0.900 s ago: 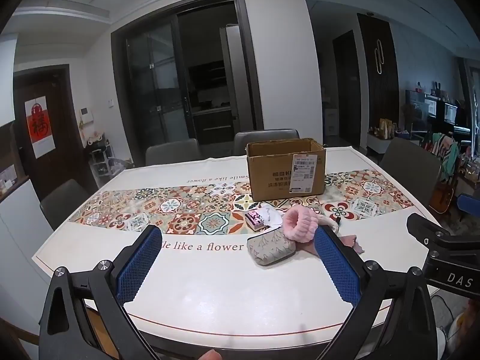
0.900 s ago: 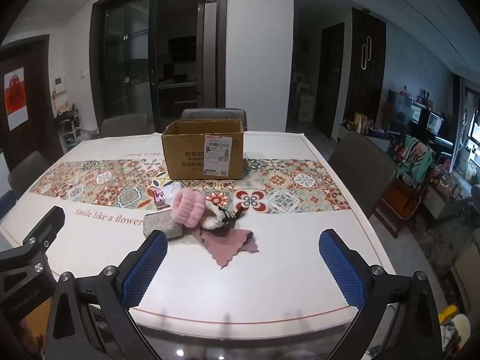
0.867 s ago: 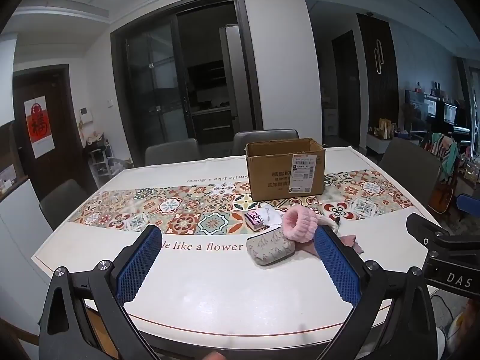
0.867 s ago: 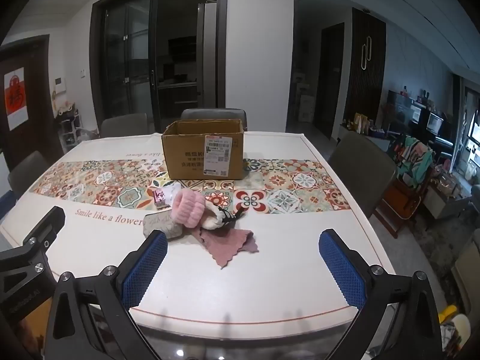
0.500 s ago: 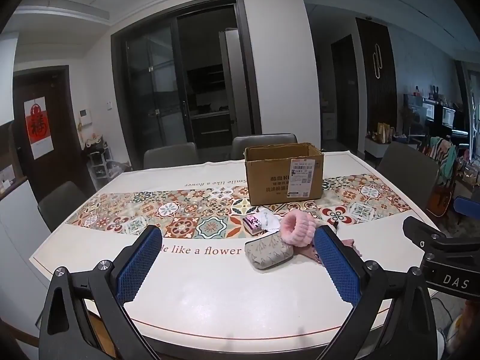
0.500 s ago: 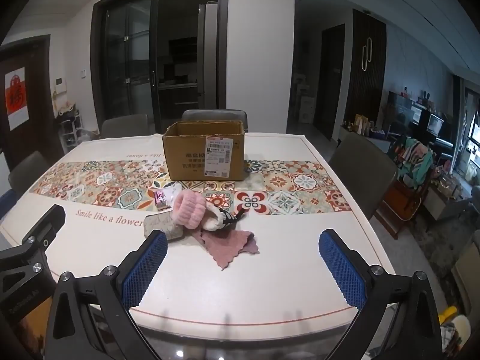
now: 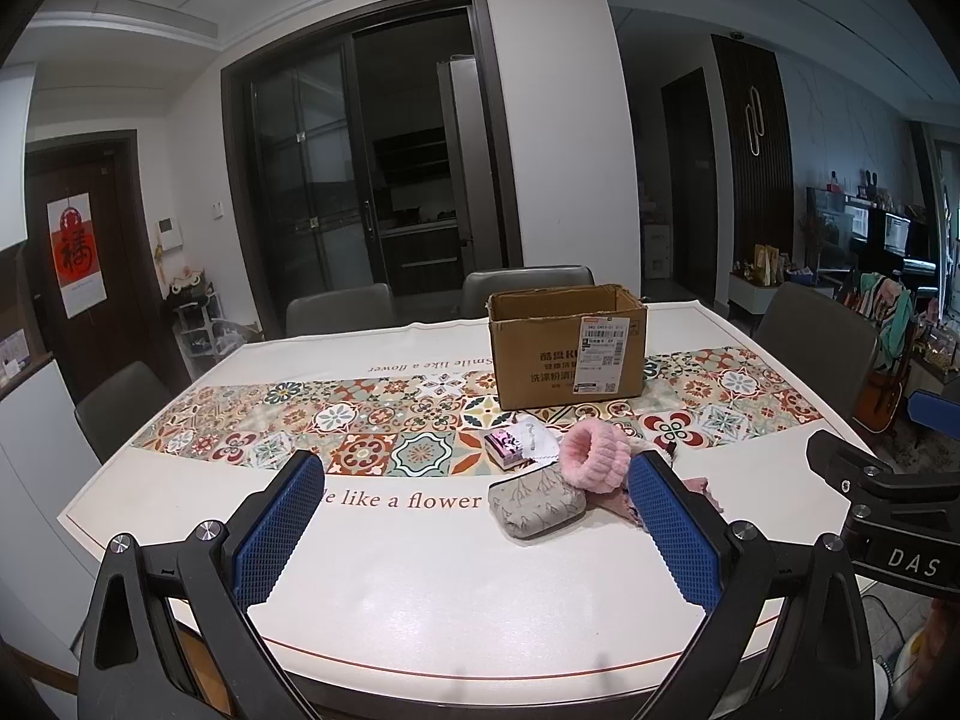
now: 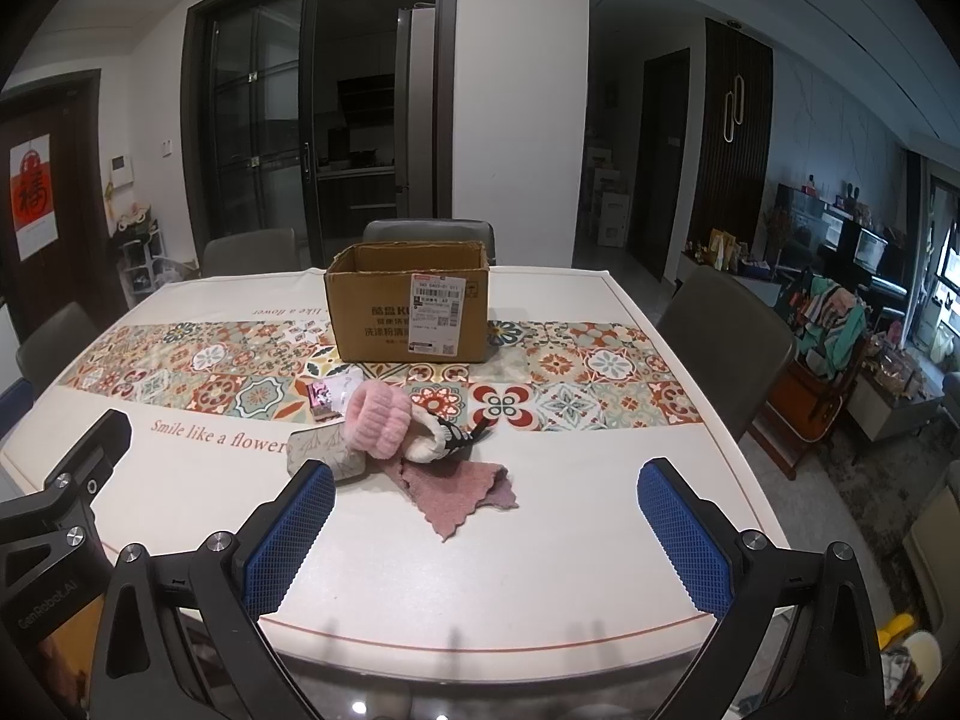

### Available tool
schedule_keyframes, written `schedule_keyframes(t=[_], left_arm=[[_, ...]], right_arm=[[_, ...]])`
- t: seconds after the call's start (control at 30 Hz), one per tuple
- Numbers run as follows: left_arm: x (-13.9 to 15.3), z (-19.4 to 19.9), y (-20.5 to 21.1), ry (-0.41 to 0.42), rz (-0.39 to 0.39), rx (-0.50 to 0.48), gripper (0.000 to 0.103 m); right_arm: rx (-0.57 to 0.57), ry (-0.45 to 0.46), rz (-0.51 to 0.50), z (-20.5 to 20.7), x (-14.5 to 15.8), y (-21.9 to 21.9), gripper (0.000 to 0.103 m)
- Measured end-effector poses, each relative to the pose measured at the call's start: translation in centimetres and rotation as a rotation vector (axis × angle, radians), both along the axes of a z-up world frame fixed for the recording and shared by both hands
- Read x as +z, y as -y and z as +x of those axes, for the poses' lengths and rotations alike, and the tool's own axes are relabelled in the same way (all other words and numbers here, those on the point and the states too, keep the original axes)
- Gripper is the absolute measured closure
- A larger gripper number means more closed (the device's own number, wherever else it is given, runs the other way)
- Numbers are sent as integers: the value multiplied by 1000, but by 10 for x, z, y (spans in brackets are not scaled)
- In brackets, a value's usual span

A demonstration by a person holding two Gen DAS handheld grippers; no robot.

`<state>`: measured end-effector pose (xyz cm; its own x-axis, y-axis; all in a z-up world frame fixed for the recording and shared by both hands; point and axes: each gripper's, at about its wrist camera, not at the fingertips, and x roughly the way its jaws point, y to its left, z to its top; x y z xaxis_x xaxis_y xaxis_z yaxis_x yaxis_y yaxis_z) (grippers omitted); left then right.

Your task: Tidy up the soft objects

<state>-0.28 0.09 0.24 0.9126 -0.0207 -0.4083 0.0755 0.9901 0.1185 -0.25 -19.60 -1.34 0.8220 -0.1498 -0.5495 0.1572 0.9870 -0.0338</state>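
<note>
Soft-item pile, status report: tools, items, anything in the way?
Left tool and right tool open, empty, short of the pile. Pink cloth, fluffy band, grey pouch on table. Cardboard box open behind, path unobstructed.

Your table (image 8: 570,570), with its tiled runner (image 8: 600,372), carries an open cardboard box (image 8: 408,312); in front of it lie a grey pouch (image 7: 536,507), pink headband (image 8: 378,420), mauve cloth (image 8: 462,489) and small packet (image 7: 503,445).
</note>
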Motion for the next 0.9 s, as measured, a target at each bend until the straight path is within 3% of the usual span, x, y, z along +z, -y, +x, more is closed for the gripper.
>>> schedule_keyframes(t=[0.9], left_arm=[[0,0,0,-6,-1,-1,0]], right_arm=[[2,4,-2,2,3,-2,0]])
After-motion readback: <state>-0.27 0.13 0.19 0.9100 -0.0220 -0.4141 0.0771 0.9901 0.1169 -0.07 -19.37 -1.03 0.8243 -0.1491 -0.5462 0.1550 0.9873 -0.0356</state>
